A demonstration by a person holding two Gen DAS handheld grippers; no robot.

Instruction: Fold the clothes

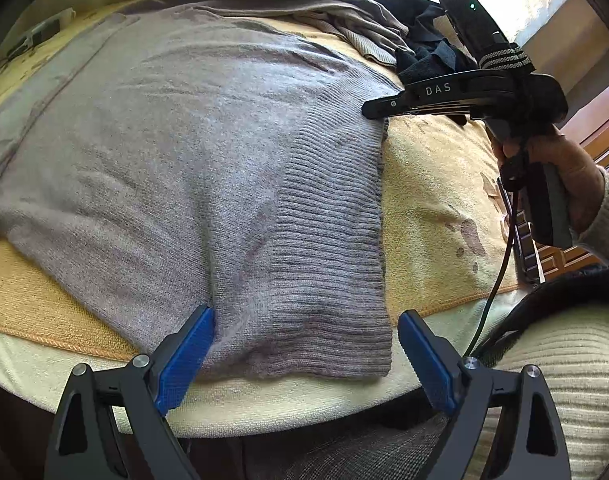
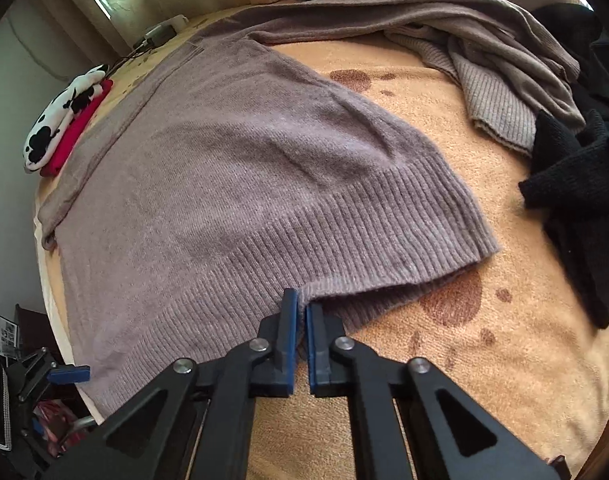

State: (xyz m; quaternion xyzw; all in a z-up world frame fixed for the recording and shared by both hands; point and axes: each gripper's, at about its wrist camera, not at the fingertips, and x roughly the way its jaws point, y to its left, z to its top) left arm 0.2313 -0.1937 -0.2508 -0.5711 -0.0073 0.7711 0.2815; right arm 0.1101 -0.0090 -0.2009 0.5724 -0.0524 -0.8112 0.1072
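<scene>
A grey-mauve knit sweater [image 1: 192,152] lies spread flat on the yellow blanket, ribbed hem toward me. My left gripper [image 1: 306,316] is open, its blue pads [image 1: 184,356] on either side of the near hem corner, holding nothing. My right gripper [image 2: 302,304] is shut on the sweater's ribbed hem [image 2: 344,236] at its far corner, lifting the edge slightly off the blanket. The right gripper also shows in the left wrist view [image 1: 374,110], at the hem's far corner. The left gripper's blue pad shows at the lower left of the right wrist view [image 2: 68,374].
A yellow blanket [image 2: 484,360] with brown blotches covers the bed. A pile of brown and beige knitwear [image 2: 444,28] and black garments [image 2: 576,184] lies at the far right. A black-and-white and red folded item [image 2: 64,120] sits at the left edge. The bed edge runs near me.
</scene>
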